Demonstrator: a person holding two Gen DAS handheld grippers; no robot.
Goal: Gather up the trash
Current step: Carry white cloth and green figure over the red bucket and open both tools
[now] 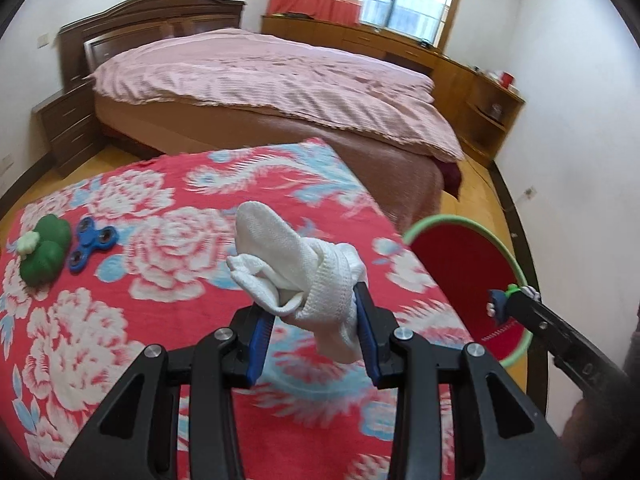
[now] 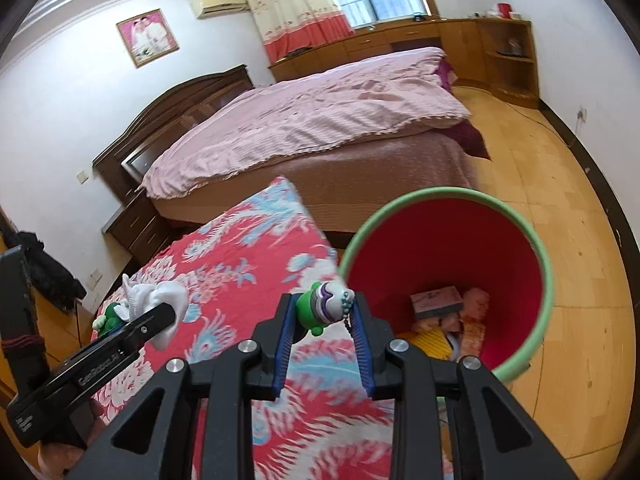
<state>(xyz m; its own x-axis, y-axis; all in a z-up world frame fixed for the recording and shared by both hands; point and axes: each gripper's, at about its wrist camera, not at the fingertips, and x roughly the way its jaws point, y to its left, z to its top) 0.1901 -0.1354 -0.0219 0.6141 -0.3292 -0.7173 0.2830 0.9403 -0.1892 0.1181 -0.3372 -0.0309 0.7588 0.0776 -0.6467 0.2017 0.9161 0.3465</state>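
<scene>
My left gripper [image 1: 316, 300] is shut on a crumpled white cloth [image 1: 296, 264], held above the red floral blanket [image 1: 160, 264]. My right gripper [image 2: 326, 310] is shut on a small green, purple and white toy figure with a bead chain [image 2: 326, 307], close to the near rim of the red bin with a green rim [image 2: 452, 276]. The bin holds a small box, a yellow item and other scraps. In the left wrist view the right gripper [image 1: 500, 304] shows over the bin [image 1: 460, 264] at the right. In the right wrist view the left gripper [image 2: 160, 316] shows at the left with the cloth [image 2: 156, 300].
A green plush toy [image 1: 44, 246] and a blue fidget spinner [image 1: 90, 244] lie on the blanket's far left. A large bed with a pink cover [image 1: 260, 76] stands behind. Wooden cabinets [image 1: 472, 92] line the far wall, and wooden floor [image 2: 540, 152] surrounds the bin.
</scene>
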